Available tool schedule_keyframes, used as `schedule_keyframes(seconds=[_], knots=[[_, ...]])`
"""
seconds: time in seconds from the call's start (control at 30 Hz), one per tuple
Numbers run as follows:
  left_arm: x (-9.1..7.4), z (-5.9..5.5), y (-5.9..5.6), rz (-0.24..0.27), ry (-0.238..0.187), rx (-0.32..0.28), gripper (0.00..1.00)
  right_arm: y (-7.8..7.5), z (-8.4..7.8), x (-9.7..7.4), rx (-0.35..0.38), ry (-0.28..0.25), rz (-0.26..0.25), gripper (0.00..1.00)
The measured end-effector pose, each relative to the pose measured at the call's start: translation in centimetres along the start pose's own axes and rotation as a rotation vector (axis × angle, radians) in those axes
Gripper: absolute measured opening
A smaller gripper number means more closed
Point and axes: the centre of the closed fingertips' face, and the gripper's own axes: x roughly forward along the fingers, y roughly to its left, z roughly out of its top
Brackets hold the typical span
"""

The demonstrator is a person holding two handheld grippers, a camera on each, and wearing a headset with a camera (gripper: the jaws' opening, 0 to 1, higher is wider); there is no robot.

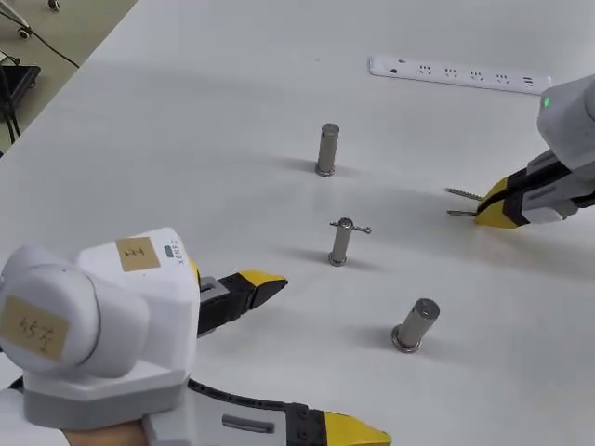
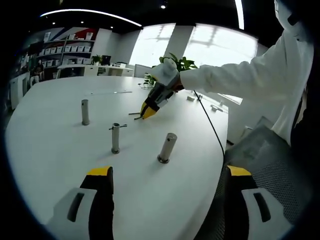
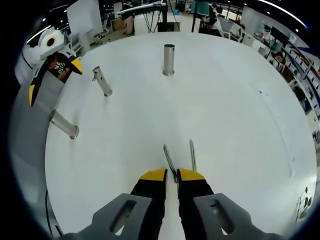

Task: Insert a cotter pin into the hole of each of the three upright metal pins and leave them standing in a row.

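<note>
Three metal pins stand upright in a row on the white table. The far pin (image 1: 325,149) and the near pin (image 1: 416,325) are bare. The middle pin (image 1: 341,242) carries a cotter pin through its top hole. My right gripper (image 1: 482,210) rests low at the right, shut on a cotter pin (image 3: 170,161), with a second cotter pin (image 3: 192,155) lying just beside it. My left gripper (image 1: 311,358) is open and holds nothing, near the front edge, left of the near pin (image 2: 167,147). The middle pin (image 2: 116,138) and the right gripper (image 2: 145,111) lie ahead of it.
A white power strip (image 1: 456,74) lies at the back right of the table (image 1: 186,139). The table's left edge drops to the floor, where cables lie (image 1: 19,65). A person's white sleeve (image 2: 235,75) reaches in behind the right gripper.
</note>
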Motion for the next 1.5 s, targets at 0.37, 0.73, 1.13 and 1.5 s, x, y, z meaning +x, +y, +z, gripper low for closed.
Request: schedule_keyframes(seconds=[0.37,0.73,1.13,1.5], knots=[[-0.1,0.5,-0.4,-0.017,-0.011,0.049,0.91,-0.2,-0.1,0.3,-0.105,0.042,-0.034,0.0],[-0.6,1.4,0.7,0.023,-0.031,0.057,0.91,-0.3,0.0,0.2,-0.216,0.064,-0.111,0.0],[-1.6,2.3,2.6,0.074,-0.032,0.042,0.89,1.8,4.7,-4.6,-0.374,-0.074,-0.259,0.0],[-1.1,4.9,3.0,0.076,-0.089,0.02,0.76,4.3,7.1,-7.9,-0.443,-0.147,-0.371,0.0]])
